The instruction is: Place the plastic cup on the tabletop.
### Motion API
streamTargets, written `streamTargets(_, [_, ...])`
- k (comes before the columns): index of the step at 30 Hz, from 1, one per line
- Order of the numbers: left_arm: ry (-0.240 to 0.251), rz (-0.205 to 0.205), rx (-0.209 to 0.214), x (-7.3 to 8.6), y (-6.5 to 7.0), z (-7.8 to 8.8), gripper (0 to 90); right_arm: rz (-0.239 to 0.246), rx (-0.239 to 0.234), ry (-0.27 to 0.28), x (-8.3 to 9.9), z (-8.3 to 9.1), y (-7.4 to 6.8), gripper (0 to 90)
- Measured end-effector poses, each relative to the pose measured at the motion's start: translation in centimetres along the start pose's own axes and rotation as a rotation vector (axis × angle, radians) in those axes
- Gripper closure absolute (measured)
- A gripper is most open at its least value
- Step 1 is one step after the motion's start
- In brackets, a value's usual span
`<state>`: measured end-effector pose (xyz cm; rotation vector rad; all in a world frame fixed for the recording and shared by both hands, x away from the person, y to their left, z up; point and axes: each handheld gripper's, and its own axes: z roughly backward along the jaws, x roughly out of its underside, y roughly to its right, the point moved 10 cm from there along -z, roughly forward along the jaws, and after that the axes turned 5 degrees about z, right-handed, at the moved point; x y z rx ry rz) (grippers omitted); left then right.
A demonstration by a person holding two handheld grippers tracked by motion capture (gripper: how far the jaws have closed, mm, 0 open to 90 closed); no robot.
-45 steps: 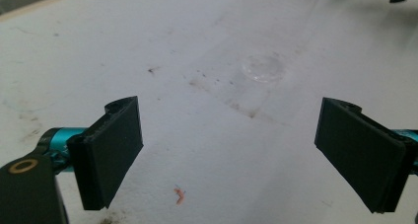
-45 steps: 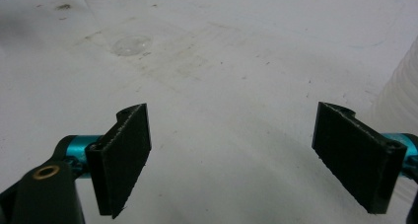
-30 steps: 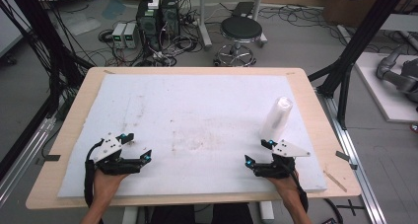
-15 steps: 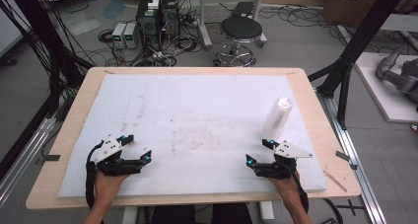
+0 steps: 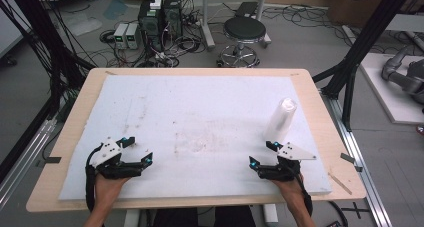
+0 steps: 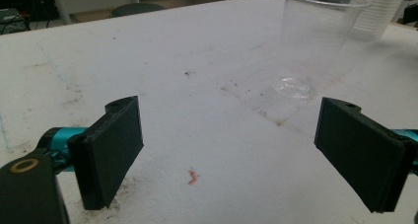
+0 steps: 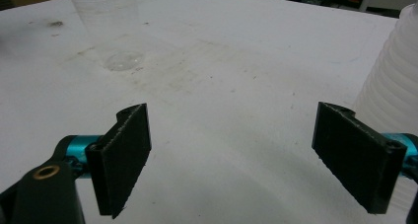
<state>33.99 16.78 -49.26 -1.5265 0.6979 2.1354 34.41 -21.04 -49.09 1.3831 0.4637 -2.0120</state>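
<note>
The stack of cups (image 5: 280, 119) stood upright on the white foam board (image 5: 200, 117), at about four o'clock from the board's centre in the high view. It was a tall, slightly tapering column of translucent whitish plastic, and its side was ribbed with many fine rims lying one over another (they read clearest at the right edge of the right gripper view (image 7: 394, 81)). A single clear cup (image 6: 315, 31) also stood upright on the board; in the left gripper view it was at one o'clock from the jaws, thin-walled, smooth, wider at the mouth than at its round base, with the stack (image 6: 379, 12) just behind it at its right. In the right gripper view the same cup (image 7: 106, 26) sat at eleven o'clock.

The right gripper (image 5: 272, 157) rested at five o'clock on the board, just below the stack, its flat black rectangular jaws standing well apart with nothing between them. The left gripper (image 5: 132, 149) lay at eight o'clock, far from both cup and stack, its jaws likewise spread and empty. Each jaw was a matte slab on a turquoise metal stem.

The board was matte and faintly grainy, scuffed with grey-brown smudges and specks, and a tiny orange scrap (image 6: 192, 177) lay between the left jaws. It lay on a light wooden table (image 5: 320, 102).
</note>
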Motion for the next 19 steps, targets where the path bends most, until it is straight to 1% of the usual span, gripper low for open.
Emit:
streamTargets(2, [-0.003, -0.008, 0.000, 0.02, 0.02, 0.00, 11.1, -0.002, 0.002, 0.001, 0.01, 0.04, -0.01, 14.6])
streamTargets(7, [-0.007, -0.005, 0.001, 0.05, 0.01, -0.05, 11.1, -0.008, -0.003, -0.007, 0.06, -0.03, 0.04, 14.5])
streamTargets(13, [-0.012, -0.011, 0.000, 0.08, 0.03, -0.11, 11.1, -0.007, -0.006, -0.013, 0.11, -0.10, 0.01, 14.6])
streamTargets(19, [-0.006, 0.005, -0.001, 0.05, -0.10, -0.06, 11.1, -0.007, -0.006, -0.011, 0.08, -0.08, 0.03, 14.5])
